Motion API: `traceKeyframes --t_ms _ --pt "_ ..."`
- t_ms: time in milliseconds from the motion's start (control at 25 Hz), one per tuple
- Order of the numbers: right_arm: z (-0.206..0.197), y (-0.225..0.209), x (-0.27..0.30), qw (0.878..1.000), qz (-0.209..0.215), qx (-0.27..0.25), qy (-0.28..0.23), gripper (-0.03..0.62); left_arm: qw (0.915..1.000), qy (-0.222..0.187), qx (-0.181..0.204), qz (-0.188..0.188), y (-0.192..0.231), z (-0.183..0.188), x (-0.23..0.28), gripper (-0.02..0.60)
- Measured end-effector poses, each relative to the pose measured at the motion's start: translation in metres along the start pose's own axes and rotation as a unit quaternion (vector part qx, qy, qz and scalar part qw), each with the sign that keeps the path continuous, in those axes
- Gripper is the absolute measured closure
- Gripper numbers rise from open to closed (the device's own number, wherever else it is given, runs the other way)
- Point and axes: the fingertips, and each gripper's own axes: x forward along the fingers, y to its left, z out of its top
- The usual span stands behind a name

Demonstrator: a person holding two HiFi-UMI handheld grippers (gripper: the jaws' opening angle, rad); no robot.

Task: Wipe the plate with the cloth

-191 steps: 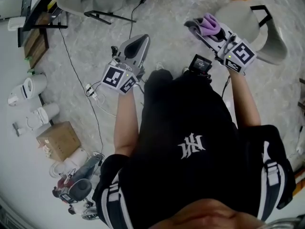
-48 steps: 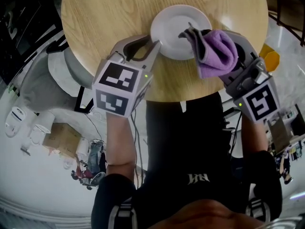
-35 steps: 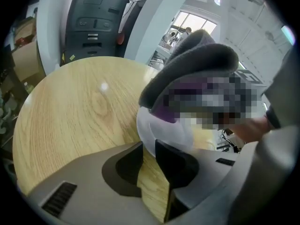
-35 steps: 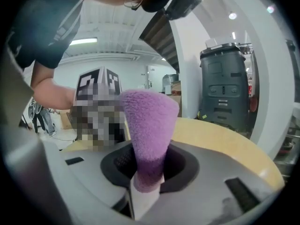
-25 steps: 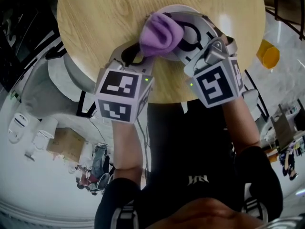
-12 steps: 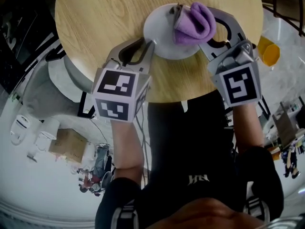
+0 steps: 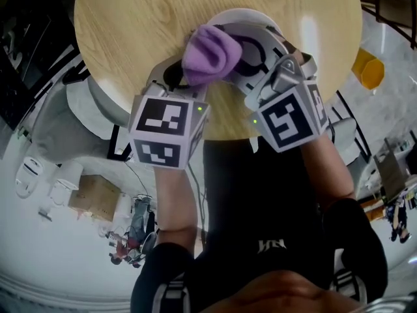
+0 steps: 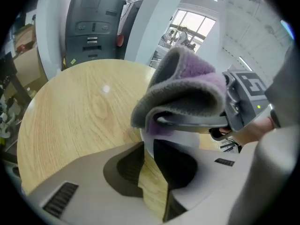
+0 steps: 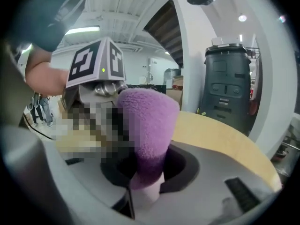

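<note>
**Cloth swept across to the plate's left side**

The right gripper (image 9: pixel 146 184), clenched on the purple cloth (image 7: pixel 208 52), has carried it from the far right part of the plate (image 7: pixel 242 12) to its near left side. The cloth is now just beside the left gripper (image 8: pixel 148 146). The jaws of that gripper have just been closing and now pinch the plate's near left rim, steadying it on the round table (image 7: pixel 130 25). I judge this to be one wiping stroke; more are probably needed.
</note>
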Motion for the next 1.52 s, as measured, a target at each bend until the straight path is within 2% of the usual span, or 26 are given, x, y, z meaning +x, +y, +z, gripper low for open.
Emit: traceKeyframes --t_ms 320,560,640,720,800,880,1000,1120,1520 --pt "-0.034 -0.031 -0.046 0.998 -0.033 -0.021 0.050 0.493 1.0000 -0.001 0.007 0.004 0.001 0.001 -0.001 0.520" --pt "-0.051 -0.040 -0.081 0.995 -0.063 -0.001 0.082 0.493 0.9999 0.003 0.011 0.007 0.001 0.001 -0.002 0.520" --pt "-0.041 -0.036 -0.078 0.996 -0.066 0.015 0.065 0.494 0.9999 0.003 0.012 0.008 0.001 0.000 -0.002 0.520" --pt "-0.020 -0.026 -0.066 0.997 -0.057 0.037 0.022 0.494 0.9999 0.004 0.013 0.010 0.000 -0.001 -0.001 0.520" --pt "0.001 -0.014 -0.046 0.997 -0.035 0.060 -0.024 0.493 0.9998 0.005 0.014 0.012 0.000 0.000 -0.001 0.520" --pt "0.009 -0.001 -0.026 0.996 -0.010 0.073 -0.040 0.493 0.9998 0.006 0.016 0.014 0.000 0.000 -0.002 0.520" --pt "0.002 0.009 -0.008 0.999 0.012 0.048 -0.017 0.494 0.9997 0.005 0.016 0.016 -0.001 0.001 -0.001 0.520" --pt "-0.010 0.006 -0.012 0.999 0.014 0.030 0.004 0.493 0.9997 0.006 0.018 0.016 -0.002 0.001 -0.002 0.520" --pt "-0.053 -0.032 -0.083 0.996 -0.044 0.004 0.081 0.493 0.9995 0.009 0.024 0.016 -0.001 0.000 -0.001 0.520"
